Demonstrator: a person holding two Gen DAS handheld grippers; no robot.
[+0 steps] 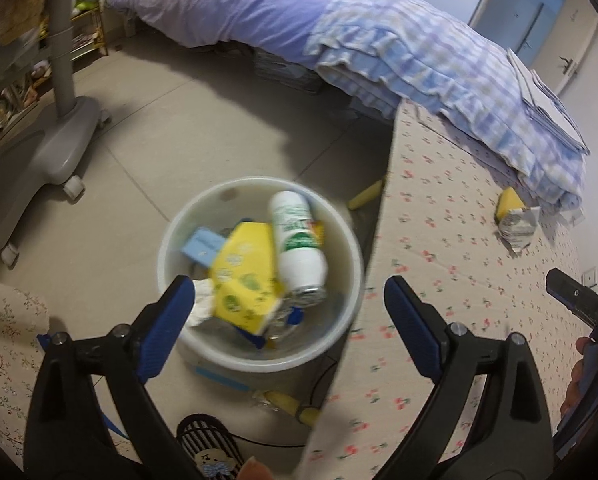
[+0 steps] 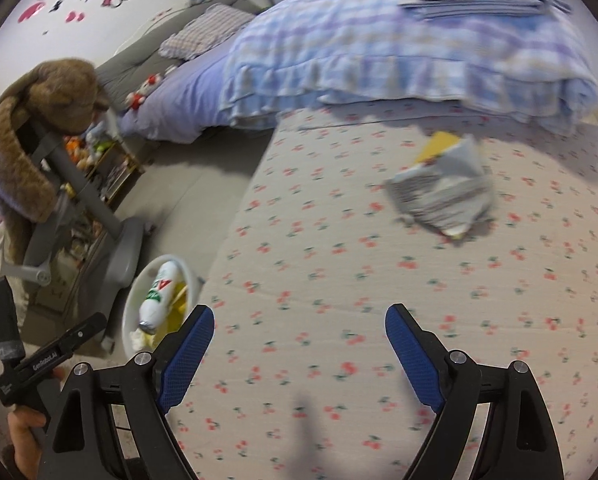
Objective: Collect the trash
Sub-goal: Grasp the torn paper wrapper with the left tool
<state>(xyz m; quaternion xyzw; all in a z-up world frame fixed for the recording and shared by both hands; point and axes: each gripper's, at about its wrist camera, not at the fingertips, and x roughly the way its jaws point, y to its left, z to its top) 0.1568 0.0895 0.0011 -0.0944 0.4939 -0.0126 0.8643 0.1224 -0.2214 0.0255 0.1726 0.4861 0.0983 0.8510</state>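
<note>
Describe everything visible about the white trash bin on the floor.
The white trash bin is a round, plastic-looking pail standing upright on the grey tiled floor beside the cherry-print mattress edge. It holds a white spray can with green print lying slanted, a yellow carton, a blue piece and crumpled tissue. Neither claw touches it.

White bin point(image 1: 351, 240) holding can point(image 1: 297, 240), yellow box point(image 1: 247, 280); crumpled wrapper point(image 2: 443, 196) on mattress

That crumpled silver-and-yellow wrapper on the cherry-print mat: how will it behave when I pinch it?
The crumpled wrapper looks like thin creased foil, so it will likely flex and collapse rather than hold shape. It appears flat and empty, so probably very light. The right hand-held gripper is open; a glossy surface may slip, so pinch a fold.
</note>
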